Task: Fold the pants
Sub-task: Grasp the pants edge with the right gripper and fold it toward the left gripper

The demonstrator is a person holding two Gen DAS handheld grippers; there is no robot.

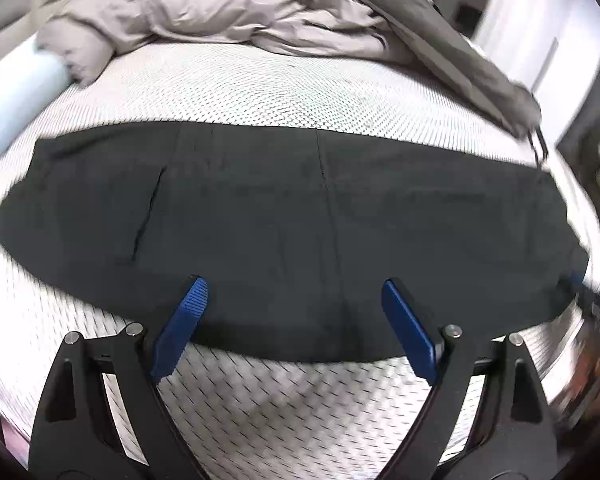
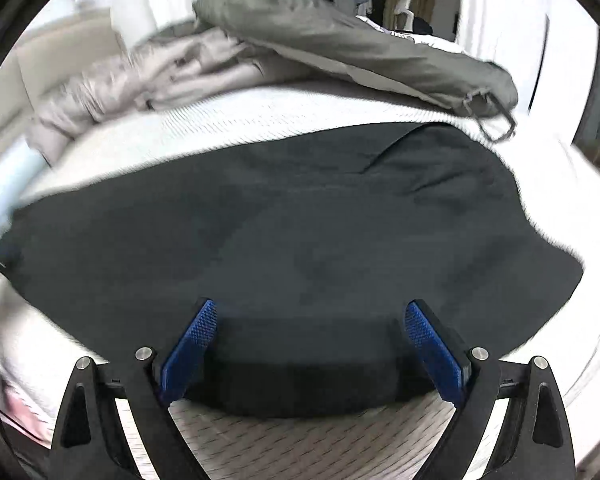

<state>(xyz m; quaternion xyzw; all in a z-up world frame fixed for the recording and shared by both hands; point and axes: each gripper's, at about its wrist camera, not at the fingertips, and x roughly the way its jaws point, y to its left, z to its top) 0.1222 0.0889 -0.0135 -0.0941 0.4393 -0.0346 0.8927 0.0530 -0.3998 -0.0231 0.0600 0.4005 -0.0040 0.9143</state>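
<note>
Left wrist: my left gripper [image 1: 294,292] wide open, empty | pants [image 1: 300,208] dark, flat ahead | my right gripper [image 2: 310,316] wide open, empty

White mesh-patterned mattress [image 1: 260,84]; crumpled beige bedding [image 1: 204,12] along its far side; grey drawstring bag [image 2: 364,48] on the far right; pale blue roll [image 1: 16,92] at left.
</note>
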